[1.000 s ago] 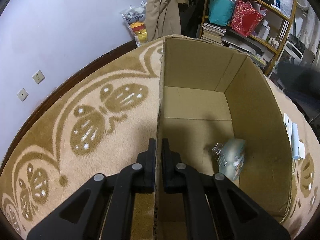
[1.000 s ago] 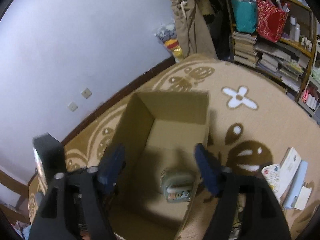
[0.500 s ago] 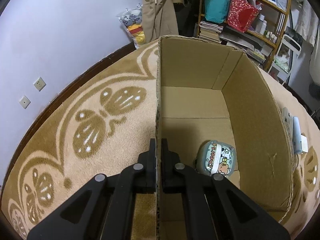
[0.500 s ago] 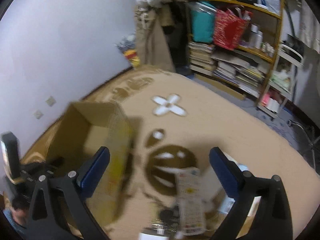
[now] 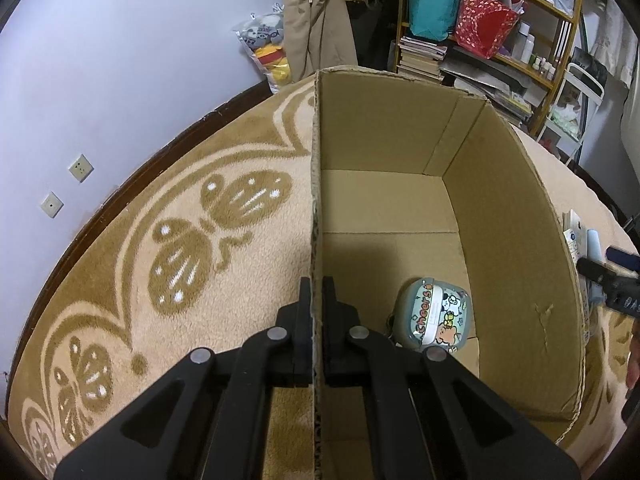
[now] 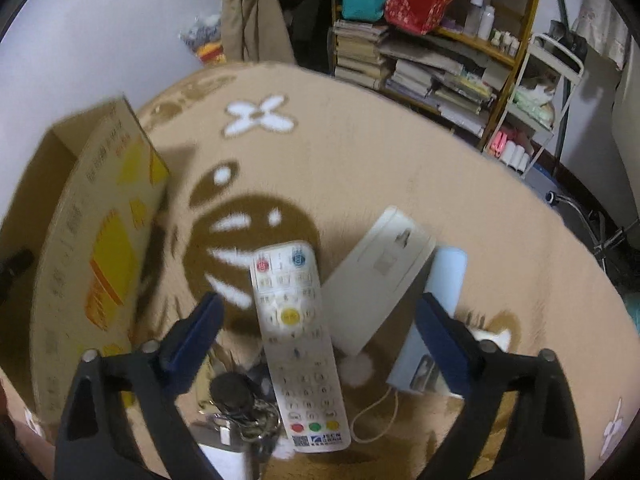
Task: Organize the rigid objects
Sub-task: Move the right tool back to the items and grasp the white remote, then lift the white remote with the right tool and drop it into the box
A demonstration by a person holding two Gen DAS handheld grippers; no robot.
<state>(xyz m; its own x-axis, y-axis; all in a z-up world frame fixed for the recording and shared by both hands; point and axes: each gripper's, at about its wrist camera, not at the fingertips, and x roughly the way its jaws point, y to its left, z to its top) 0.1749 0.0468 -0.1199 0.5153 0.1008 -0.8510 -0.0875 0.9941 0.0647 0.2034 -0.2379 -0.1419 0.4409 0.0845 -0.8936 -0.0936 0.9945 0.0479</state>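
Left wrist view: left gripper (image 5: pixel 316 292) is clamped on the near wall of the cardboard box (image 5: pixel 516 240), one finger outside, one inside, pads pressed against the edge. Box sits open-topped on the tan patterned carpet (image 5: pixel 180 220). Inside it, on the floor near the right wall, lies a small grey-green case (image 5: pixel 434 314) with a cartoon print and "cheers" lettering; it lies apart from the fingers. Part of the right gripper shows past the box's right wall at the frame edge.

Right wrist view: right gripper (image 6: pixel 320 320) jaws stand wide apart, having just narrowed slightly, gripping nothing. It hangs over the items on the carpet to the right of the box. White remote control (image 6: pixel 298 344) lies directly between the blue fingers (image 6: pixel 196 332), not touched. A white flat box (image 6: pixel 380 276) lies just right of the remote, a pale blue item (image 6: pixel 438 312) beside that. A dark bunch of keys (image 6: pixel 236 404) lies at the remote's lower left. Frame is motion-blurred.
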